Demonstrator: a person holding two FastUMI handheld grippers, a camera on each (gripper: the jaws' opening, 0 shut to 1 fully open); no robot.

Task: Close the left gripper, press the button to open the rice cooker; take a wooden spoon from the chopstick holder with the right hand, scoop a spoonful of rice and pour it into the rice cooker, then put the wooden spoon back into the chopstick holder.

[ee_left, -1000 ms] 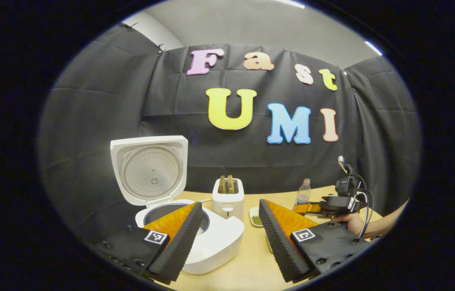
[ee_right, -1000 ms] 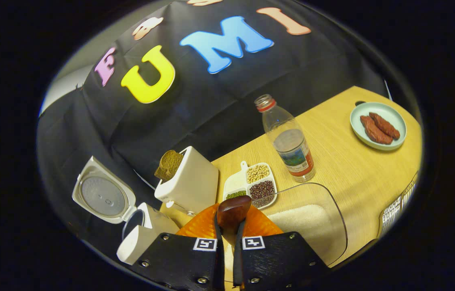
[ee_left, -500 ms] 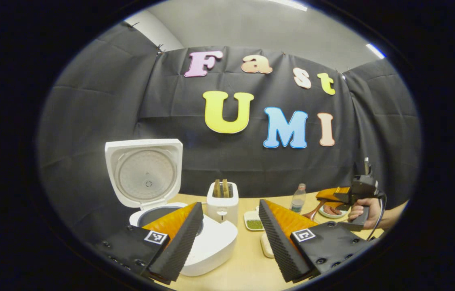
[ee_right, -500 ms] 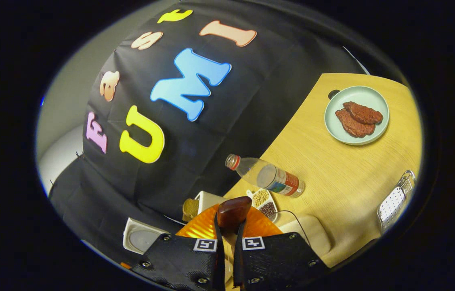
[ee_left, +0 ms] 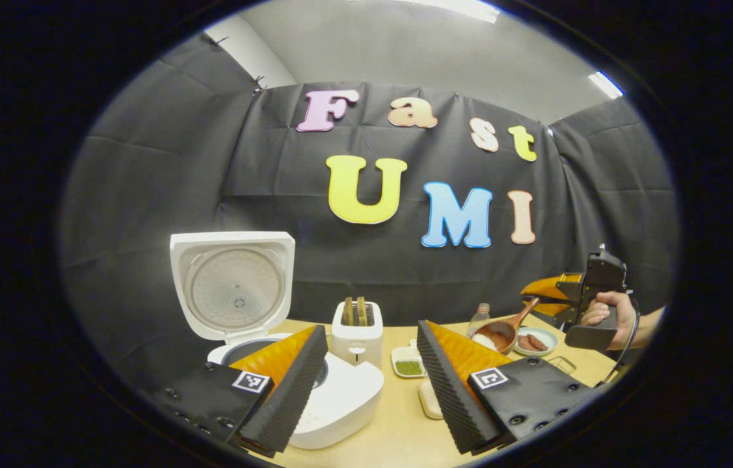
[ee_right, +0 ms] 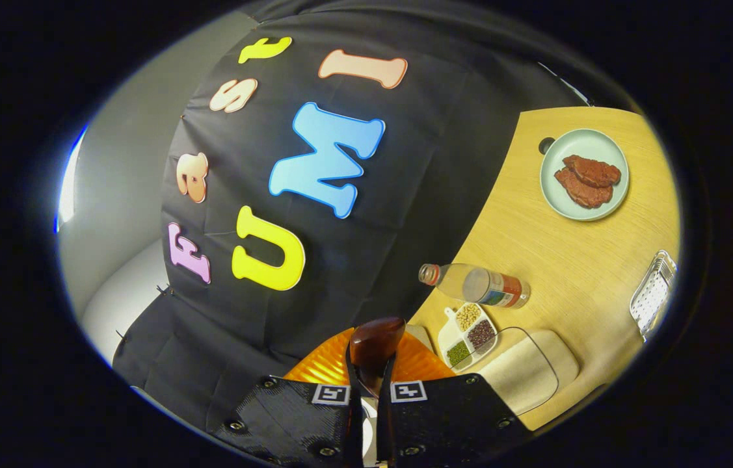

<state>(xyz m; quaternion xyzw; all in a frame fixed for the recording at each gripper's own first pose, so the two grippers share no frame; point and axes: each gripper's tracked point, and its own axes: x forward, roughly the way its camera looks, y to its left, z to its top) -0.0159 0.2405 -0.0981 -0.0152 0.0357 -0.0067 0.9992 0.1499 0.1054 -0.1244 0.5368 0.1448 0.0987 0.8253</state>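
One wooden spoon (ee_left: 504,330) is up in the air over the right side of the tabletop (ee_left: 399,416), dark reddish-brown and glossy, with a small heap of white rice in its bowl. The right claw (ee_right: 369,364) is clamped narrow on the handle, and in the left gripper view a hand (ee_left: 607,312) holds that claw near the edge. The rice cooker (ee_left: 333,396) sits at the left, smooth white plastic with rounded corners, its lid (ee_left: 233,286) standing upright and the pot open. The left claw (ee_left: 373,383) is spread wide with nothing in it, ribbed pads facing each other. Between cooker and spoon there's a white toaster (ee_left: 356,331) and a little divided dish (ee_right: 467,333) of beans, with bare wood-grain tabletop in front.
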